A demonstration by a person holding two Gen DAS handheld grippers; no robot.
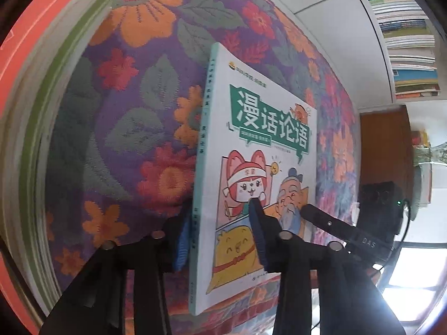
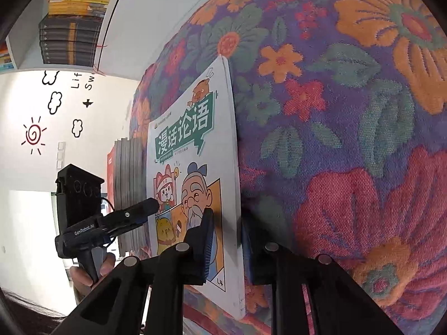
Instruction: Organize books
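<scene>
Both hand-held grippers clamped on one comic book

A thin white comic book (image 1: pixel 259 167) with a green title banner and cartoon figures on its cover lay on a floral cloth (image 1: pixel 125 128) of purple, orange, red and green. Whether a desk or something else was under the cloth could not be told.

The left hand-held gripper (image 1: pixel 220 240) had closed on the book near its spine edge. One blue ribbed pad (image 1: pixel 258 231) pressed on the cover over the cartoon panel, and the other pad sat beneath the book, against the cloth. The jaws were nearly together, with only the thin book between them.

The right hand-held gripper (image 2: pixel 226 248) gripped the opposite, open-page edge the same way: one blue pad (image 2: pixel 208 245) lay on the cover beside the bearded cartoon figure, the other under the book. Its jaws were also almost closed on the book. In the right wrist view the left hand-held gripper's finger could be seen touching the cover from the far side, with a person's fingers (image 2: pixel 107 265) around its handle.

A stack of books (image 2: pixel 130 192) stood just beyond the comic book's spine side, its page edges showing. A red-covered book (image 1: pixel 33 89) filled the left border of the left wrist view. More books filled a white wall shelf (image 1: pixel 408 42) farther off.
</scene>
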